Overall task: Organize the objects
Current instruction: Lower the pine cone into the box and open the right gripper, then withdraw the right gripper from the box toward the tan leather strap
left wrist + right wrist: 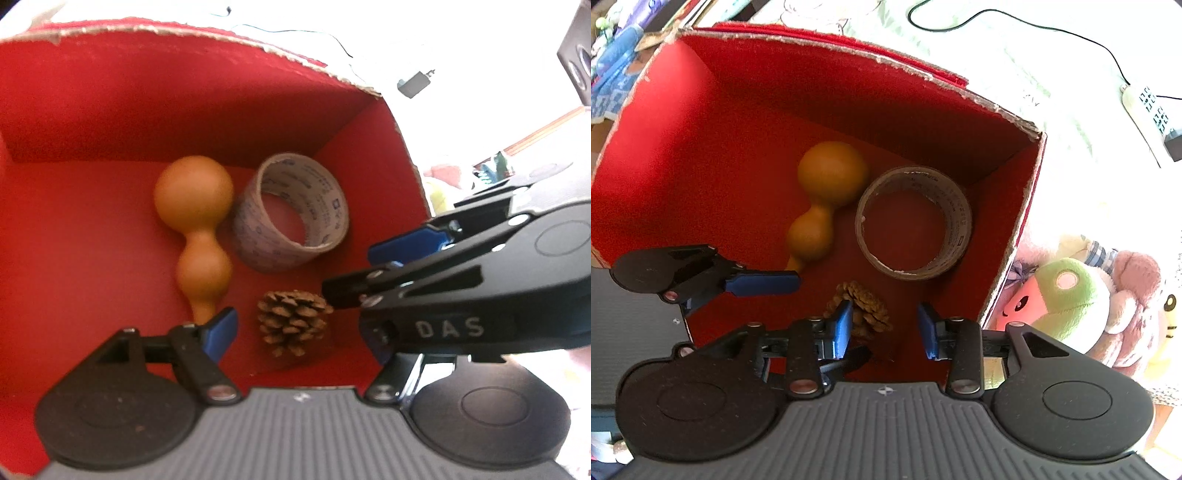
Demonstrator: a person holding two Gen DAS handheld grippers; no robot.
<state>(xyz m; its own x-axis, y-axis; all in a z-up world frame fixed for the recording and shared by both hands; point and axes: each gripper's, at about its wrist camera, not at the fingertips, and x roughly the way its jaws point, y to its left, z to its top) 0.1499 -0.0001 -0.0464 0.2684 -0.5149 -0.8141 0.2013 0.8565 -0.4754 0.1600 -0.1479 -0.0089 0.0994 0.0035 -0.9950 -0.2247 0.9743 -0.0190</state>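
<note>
Inside red box (701, 147), gourd (827, 199), tape roll (955, 221), pinecone (871, 306), both tools spread, empty.

White letters "DAS" stand on the black body of the right gripper (369, 254), seen in the left wrist view. The tape roll (291, 212), beside the gourd (199, 221), carries small blue print, too blurred to read.

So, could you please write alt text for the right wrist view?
A red box holds an orange gourd, a tape roll and a pinecone. The open right tool hovers over the pinecone; the left tool reaches in beside it.
</note>
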